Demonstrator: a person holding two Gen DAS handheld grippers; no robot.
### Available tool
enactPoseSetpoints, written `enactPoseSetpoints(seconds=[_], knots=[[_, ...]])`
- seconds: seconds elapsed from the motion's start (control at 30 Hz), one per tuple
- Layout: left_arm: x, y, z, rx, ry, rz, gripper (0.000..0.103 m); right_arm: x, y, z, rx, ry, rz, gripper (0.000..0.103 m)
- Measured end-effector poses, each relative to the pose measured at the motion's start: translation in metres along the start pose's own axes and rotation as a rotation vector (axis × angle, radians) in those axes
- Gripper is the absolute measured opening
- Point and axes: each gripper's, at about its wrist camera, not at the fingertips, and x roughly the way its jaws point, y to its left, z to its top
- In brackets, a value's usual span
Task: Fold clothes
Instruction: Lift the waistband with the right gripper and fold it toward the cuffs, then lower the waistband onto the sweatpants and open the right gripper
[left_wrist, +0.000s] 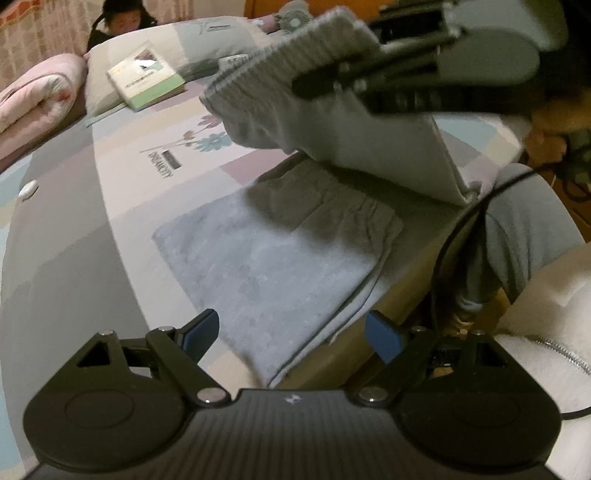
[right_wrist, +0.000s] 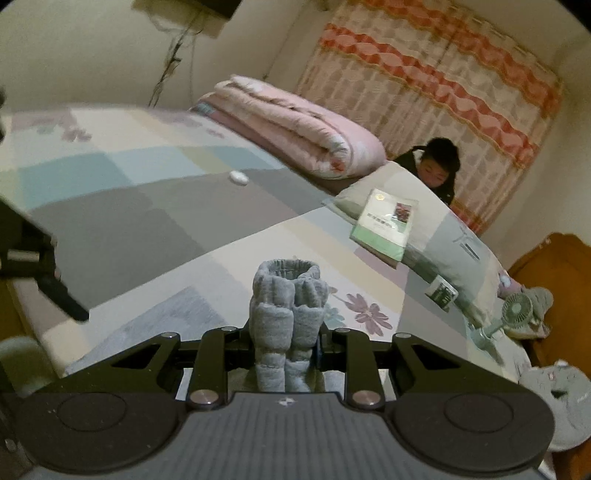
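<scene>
1. Nearest to the left wrist camera is the left gripper (left_wrist: 291, 332); its blue pads (left_wrist: 384, 338) stand wide apart and nothing is between them.
2. Just past these pads lies the gray cloth (left_wrist: 266, 258), spread flat on the bed (left_wrist: 122, 177) near the bed's edge. One border of the cloth reaches between the two fingers in the view, but the pads do not touch it.
3. Higher in the same view, the right gripper (left_wrist: 317, 86) comes in from the right side and holds the garment (left_wrist: 332, 110) in the air. From the grip the garment slopes down to the right, to the far end of the flat cloth; whether it is the same piece, I cannot tell.
4. In the right wrist view, the right gripper (right_wrist: 286, 354) is narrow and pinches a bunched cuff (right_wrist: 286, 306) with an elastic ring on top. The cuff stands upright between the fingers.
5. At the left edge of that view a black finger of the left gripper (right_wrist: 62, 299) is seen, well apart from the cuff.
6. Farther on the bed are a book (right_wrist: 384, 223) on a pillow (left_wrist: 207, 48), a pink quilt (right_wrist: 295, 125), a small white thing (right_wrist: 239, 177) and a fan (right_wrist: 513, 310).
7. A person (right_wrist: 436, 166) is behind the pillow, before a curtain (right_wrist: 443, 92).
</scene>
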Motion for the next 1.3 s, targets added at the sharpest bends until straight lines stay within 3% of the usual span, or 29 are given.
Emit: enactPoseSetpoints(seconds=[0.27, 0.53, 0.8, 1.3], knots=[[-0.006, 0.012, -0.013, -0.058, 0.015, 0.02, 0.086, 0.012, 0.051, -0.003, -0.151, -0.01, -0.043, 0.03], [-0.01, 0.02, -0.024, -0.123, 0.032, 0.039, 0.086, 0.012, 0.062, -0.002, -0.22, -0.036, -0.058, 0.03], [-0.011, 0.025, -0.03, -0.164, 0.045, 0.057, 0.086, 0.024, 0.079, -0.004, -0.259, -0.012, 0.02, 0.03], [-0.012, 0.025, -0.038, -0.194, 0.066, 0.078, 0.086, 0.032, 0.082, -0.005, -0.18, 0.03, 0.186, 0.03]])
